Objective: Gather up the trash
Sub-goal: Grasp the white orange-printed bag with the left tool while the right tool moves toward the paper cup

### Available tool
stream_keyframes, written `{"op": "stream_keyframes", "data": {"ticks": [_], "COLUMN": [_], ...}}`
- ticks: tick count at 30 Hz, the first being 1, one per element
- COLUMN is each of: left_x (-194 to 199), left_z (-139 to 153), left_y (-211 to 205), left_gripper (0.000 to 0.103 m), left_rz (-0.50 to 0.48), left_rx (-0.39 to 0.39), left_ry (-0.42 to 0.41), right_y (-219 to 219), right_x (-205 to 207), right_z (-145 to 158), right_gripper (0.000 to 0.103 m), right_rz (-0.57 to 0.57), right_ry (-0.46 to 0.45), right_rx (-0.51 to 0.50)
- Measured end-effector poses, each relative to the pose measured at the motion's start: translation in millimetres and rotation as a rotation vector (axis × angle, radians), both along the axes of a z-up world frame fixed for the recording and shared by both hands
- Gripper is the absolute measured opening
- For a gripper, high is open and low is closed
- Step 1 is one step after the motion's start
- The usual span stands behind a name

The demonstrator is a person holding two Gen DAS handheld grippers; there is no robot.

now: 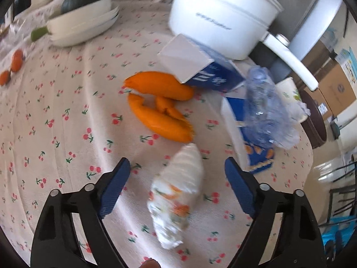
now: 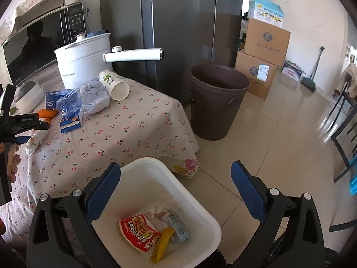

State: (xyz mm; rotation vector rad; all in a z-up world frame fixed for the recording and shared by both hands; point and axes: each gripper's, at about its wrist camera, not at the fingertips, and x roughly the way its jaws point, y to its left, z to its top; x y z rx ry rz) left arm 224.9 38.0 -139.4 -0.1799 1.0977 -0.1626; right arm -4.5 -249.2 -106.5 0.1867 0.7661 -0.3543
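You are hovering the left gripper (image 1: 177,185), jaws spread, around the crumpled wrapper (image 1: 176,198) lying on the counter (image 1: 67,134) just before the orange peels (image 1: 160,105), while the right gripper (image 2: 176,185), jaws released, is waiting over the white bin (image 2: 200,205) already holding a few wrappers.

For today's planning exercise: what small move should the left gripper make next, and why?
Probably ease the left gripper forward and down, then close: its blue fingers stand open either side of the crumpled white printed paper wad, not yet touching it.
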Motion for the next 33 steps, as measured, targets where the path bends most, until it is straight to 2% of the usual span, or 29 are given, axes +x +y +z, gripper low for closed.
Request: {"op": "stream_keyframes", "data": {"ticks": [4, 5, 7, 9, 10, 13, 19, 25, 28, 33], "left_x": [-2.8, -3.9, -6.7, -7.7, -8.3, -9.5, -15.9, -29.3, -33.0, -39.6], "left_z": [0.8, 0.1, -0.3, -0.3, 0.8, 5.3, 20.4, 51.3, 62.7, 78.4], "left_y": [-10.6, -14.0, -23.5, -24.0, -22.0, -8.1, 14.5, 38.0, 46.3, 43.4], "left_gripper": [0.077, 0.074, 0.062, 0.04, 0.035, 0.034, 0.033, 0.033, 0.033, 0.033], "left_rz": [-0.034, -0.043, -0.058, -0.066, -0.069, -0.063, -0.037, -0.025, -0.017, -0.025], "left_rx": [0.063, 0.085, 0.167, 0.195, 0.18, 0.083, -0.037, -0.249, -0.35, -0.377], "left_ry": [-0.022, -0.027, -0.04, -0.048, -0.048, -0.023, -0.029, -0.048, -0.054, -0.081], "right_y": [1.7, 2.9, 5.2, 7.6, 8.2, 10.1, 17.3, 29.4, 27.5, 20.3], "right_x": [2.5, 3.3, 4.7, 6.0, 6.7, 7.9, 11.0, 26.8, 47.8, 125.2], "right_z": [-1.1, -1.1, -1.3, -1.7, -2.0, -1.8, 0.9, 12.8, 29.7, 52.8], "right_gripper": [0.096, 0.096, 0.096, 0.096, 0.096, 0.096, 0.096, 0.096, 0.096, 0.096], "right_rz": [0.008, 0.012, 0.017, 0.027, 0.029, 0.036, 0.057, 0.105, 0.137, 0.175], "right_ry": [0.006, 0.006, 0.008, 0.01, 0.012, 0.01, 0.003, 0.005, -0.006, -0.01], "right_rx": [0.02, 0.023, 0.025, 0.031, 0.033, 0.043, 0.043, 0.03, 0.072, 0.004]}}
